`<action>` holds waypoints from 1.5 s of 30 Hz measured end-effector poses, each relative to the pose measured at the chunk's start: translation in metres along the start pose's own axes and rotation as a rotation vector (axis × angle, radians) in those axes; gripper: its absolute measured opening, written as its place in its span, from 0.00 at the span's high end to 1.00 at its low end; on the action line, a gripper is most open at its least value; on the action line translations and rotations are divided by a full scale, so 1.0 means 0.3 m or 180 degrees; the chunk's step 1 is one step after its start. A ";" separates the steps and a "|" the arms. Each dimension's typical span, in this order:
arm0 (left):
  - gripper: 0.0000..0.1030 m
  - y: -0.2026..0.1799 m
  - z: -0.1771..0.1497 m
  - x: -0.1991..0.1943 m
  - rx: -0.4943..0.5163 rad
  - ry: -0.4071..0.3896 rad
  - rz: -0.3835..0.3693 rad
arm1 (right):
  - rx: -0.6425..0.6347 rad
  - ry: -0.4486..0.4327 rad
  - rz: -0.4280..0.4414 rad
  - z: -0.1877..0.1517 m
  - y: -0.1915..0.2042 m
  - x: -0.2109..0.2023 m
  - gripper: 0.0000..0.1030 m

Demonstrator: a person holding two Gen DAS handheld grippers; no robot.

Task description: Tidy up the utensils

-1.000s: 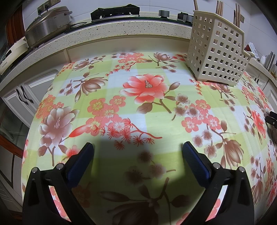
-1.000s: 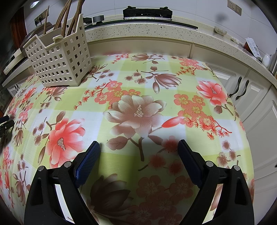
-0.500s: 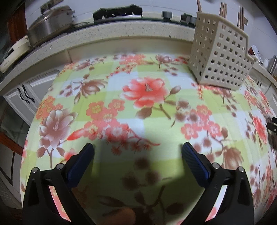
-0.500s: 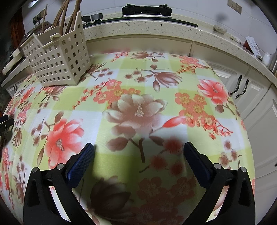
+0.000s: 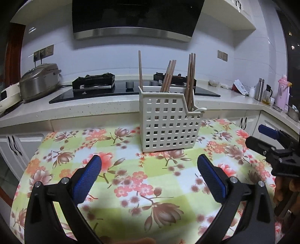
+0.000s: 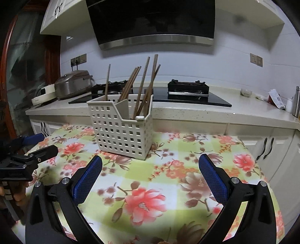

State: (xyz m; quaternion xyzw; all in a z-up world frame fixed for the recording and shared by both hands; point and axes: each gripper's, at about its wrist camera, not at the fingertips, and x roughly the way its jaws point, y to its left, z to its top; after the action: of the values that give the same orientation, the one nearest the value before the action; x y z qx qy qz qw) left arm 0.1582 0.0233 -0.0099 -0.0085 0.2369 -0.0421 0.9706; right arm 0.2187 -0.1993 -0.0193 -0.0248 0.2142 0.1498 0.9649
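Note:
A cream perforated utensil basket (image 5: 168,122) stands on the flowered tablecloth (image 5: 131,169), ahead of both grippers. Several brown chopsticks (image 5: 169,75) stand upright in it, and a white spoon handle (image 5: 198,109) pokes over its lower right corner. My left gripper (image 5: 149,163) hangs open and empty above the cloth, short of the basket. My right gripper (image 6: 150,163) is also wide open and empty, with the basket (image 6: 121,129) and its chopsticks (image 6: 144,84) ahead to its left. Each gripper shows at the edge of the other's view: right gripper (image 5: 256,135), left gripper (image 6: 46,143).
Behind the table runs a speckled countertop (image 5: 93,110) with a black gas hob (image 5: 93,85), a rice cooker (image 5: 38,80) at the left, and bottles and a pink flask (image 5: 283,90) at the right. A range hood (image 5: 135,16) hangs above. White cabinet doors (image 6: 266,148) flank the table.
Both grippers have risen and tipped upward, from looking down on the cloth to facing the basket, counter and wall. The right jaws spread a little wider. Each gripper now shows more in the other's view.

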 end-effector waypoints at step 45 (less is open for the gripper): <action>0.04 0.102 -0.058 0.083 -0.0342 0.0601 0.0281 | 0.0300 0.0958 -0.0377 -0.101 -0.083 0.139 0.07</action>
State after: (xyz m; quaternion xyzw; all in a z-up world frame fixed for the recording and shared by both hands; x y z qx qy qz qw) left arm 0.1745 0.0518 -0.0378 -0.0460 0.3293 0.0128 0.9430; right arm 0.2499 -0.2150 -0.0648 -0.0143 0.3612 0.0771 0.9292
